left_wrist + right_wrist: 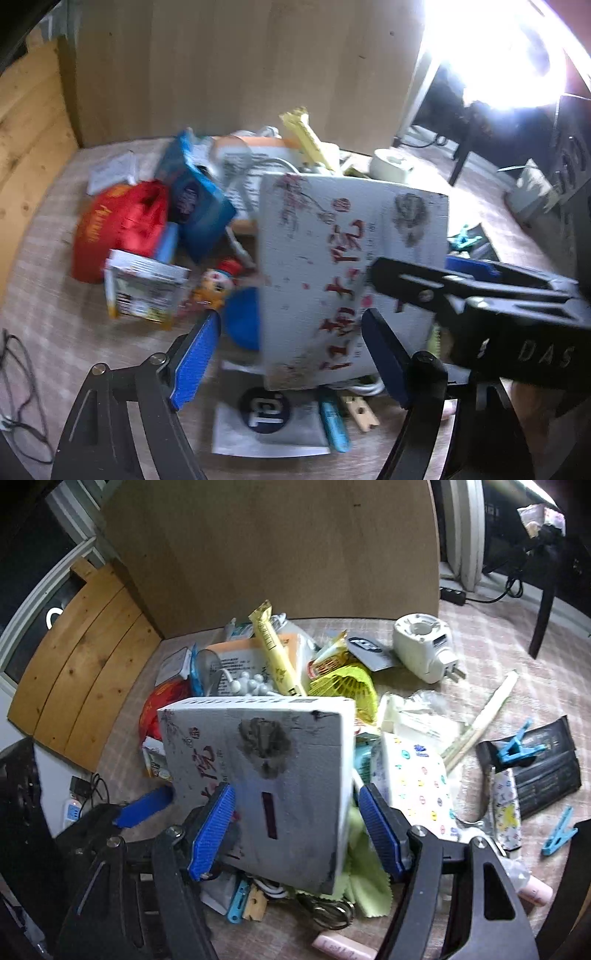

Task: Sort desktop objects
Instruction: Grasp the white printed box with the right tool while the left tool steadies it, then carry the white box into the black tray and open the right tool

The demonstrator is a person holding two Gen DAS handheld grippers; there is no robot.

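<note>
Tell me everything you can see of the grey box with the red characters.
The grey box is flat and rectangular, looks like cardboard, printed with red characters, a dark grey emblem and a small red bar; its narrow upper edge is white. It stands tilted on the clutter pile. Both grippers straddle it: right gripper, left gripper. Whether any pad presses on it is unclear.

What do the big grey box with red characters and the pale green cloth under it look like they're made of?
The big grey box with red characters looks like matte printed cardboard: flat faces, sharp folded edges, scuffed print. The pale green cloth looks like thin soft microfibre, judging by its zigzag-cut edge and limp folds.
</note>
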